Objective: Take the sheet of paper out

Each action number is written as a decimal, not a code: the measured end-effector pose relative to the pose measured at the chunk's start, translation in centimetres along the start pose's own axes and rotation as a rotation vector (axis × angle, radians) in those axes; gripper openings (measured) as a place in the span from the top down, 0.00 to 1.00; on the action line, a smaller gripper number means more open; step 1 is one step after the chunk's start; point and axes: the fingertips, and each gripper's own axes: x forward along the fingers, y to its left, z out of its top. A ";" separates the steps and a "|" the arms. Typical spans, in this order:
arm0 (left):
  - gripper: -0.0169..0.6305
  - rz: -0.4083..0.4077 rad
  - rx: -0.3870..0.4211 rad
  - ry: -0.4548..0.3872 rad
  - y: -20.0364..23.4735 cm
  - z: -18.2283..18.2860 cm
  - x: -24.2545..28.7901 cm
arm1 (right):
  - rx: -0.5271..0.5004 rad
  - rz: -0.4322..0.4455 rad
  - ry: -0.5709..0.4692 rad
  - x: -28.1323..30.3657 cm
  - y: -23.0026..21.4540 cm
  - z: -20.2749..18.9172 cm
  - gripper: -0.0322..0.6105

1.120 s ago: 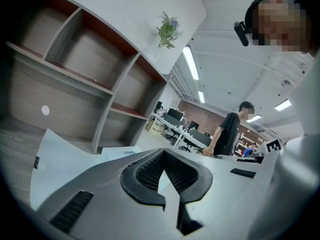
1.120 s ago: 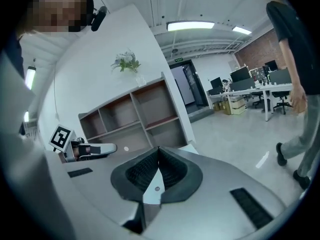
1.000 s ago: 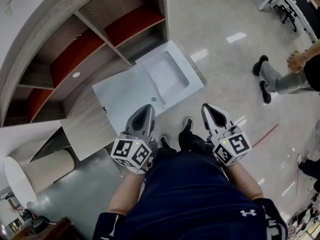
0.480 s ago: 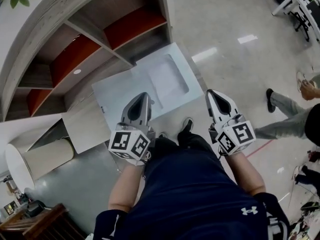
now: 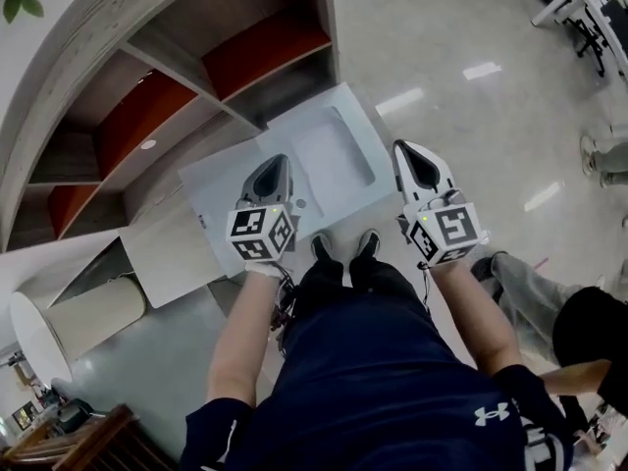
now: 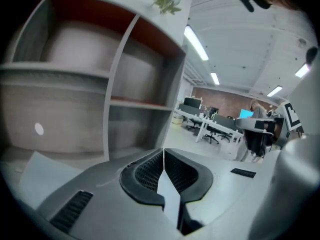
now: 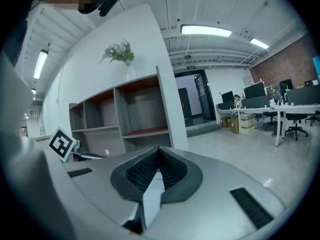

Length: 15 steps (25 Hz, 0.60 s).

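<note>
A white box-like machine (image 5: 245,180) with a shallow recessed tray (image 5: 332,150) stands on the floor in front of my feet. I cannot make out a separate sheet of paper on it. In the head view my left gripper (image 5: 279,159) hangs over the machine's top, and its jaws are pressed together with nothing between them. My right gripper (image 5: 403,146) hovers over the machine's right edge, also shut and empty. The left gripper view shows that gripper (image 6: 163,152) with a corner of the white top (image 6: 37,176) at lower left. The right gripper (image 7: 158,148) faces the shelves.
A tall shelf unit (image 5: 147,96) with red back panels runs behind the machine. A low wood-topped cabinet (image 5: 172,253) and a round white stand (image 5: 59,327) sit at left. Another person's leg (image 5: 520,283) is close at right, and office desks (image 5: 589,18) stand far right.
Both grippers have moved forward, from near my waist to over the white machine, the left one furthest. The other person at right has walked closer. Both jaws stayed shut.
</note>
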 end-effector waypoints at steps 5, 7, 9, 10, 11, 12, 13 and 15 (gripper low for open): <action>0.94 -0.068 -0.234 0.223 2.5 -8.7 4.0 | -0.002 -0.004 0.084 1.6 1.5 -2.9 0.93; 0.83 -0.068 -0.325 0.283 3.4 -11.4 5.0 | -0.003 -0.007 0.106 1.6 2.0 -3.5 0.93; 0.79 -0.064 -0.391 0.318 4.0 -13.4 5.8 | -0.003 -0.017 0.122 1.6 2.2 -3.9 0.93; 0.77 -0.062 -0.417 0.333 4.2 -14.2 6.1 | 0.001 -0.023 0.129 1.6 2.3 -4.1 0.93; 0.77 -0.061 -0.441 0.348 4.5 -14.9 6.4 | 0.006 -0.028 0.134 1.7 2.5 -4.3 0.93; 0.76 -0.063 -0.464 0.362 4.8 -15.6 6.6 | 0.011 -0.032 0.139 1.8 2.6 -4.5 0.93; 0.74 -0.069 -0.490 0.376 4.9 -16.2 6.8 | 0.015 -0.033 0.143 1.9 2.8 -4.7 0.93; 0.70 -0.090 -0.546 0.396 4.8 -17.1 7.3 | 0.024 -0.033 0.152 2.0 3.1 -5.1 0.93</action>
